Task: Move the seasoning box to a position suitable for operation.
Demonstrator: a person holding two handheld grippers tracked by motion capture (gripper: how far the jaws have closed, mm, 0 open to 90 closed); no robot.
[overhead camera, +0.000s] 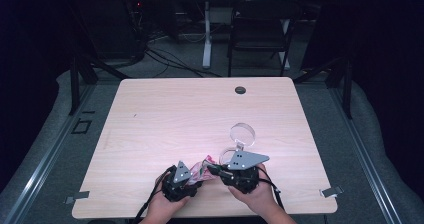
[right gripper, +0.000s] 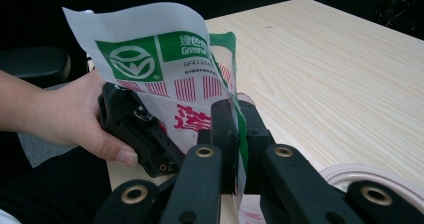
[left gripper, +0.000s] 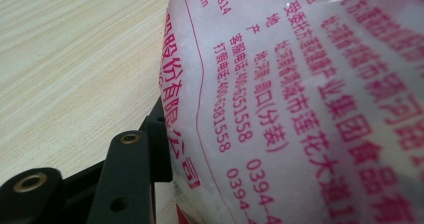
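A white plastic bag [overhead camera: 204, 164] with red print and a green logo is held up near the table's front edge between both grippers. In the right gripper view my right gripper [right gripper: 239, 115] is shut on the bag's [right gripper: 165, 69] green-edged side. A hand holds my left gripper [right gripper: 135, 134] at the bag's other side. In the left gripper view the bag [left gripper: 300, 109] bulges with white contents, and my one visible finger [left gripper: 131, 169] touches its side. The other jaw is hidden behind the bag. From above, my left gripper [overhead camera: 196, 173] and right gripper [overhead camera: 214, 168] point toward each other.
A clear round lid or dish [overhead camera: 242, 134] lies on the wooden table [overhead camera: 165, 114] just beyond my right gripper; its pale rim [right gripper: 370, 176] is close by. A cable hole [overhead camera: 240, 90] sits at the far edge. A chair [overhead camera: 262, 29] stands behind the table.
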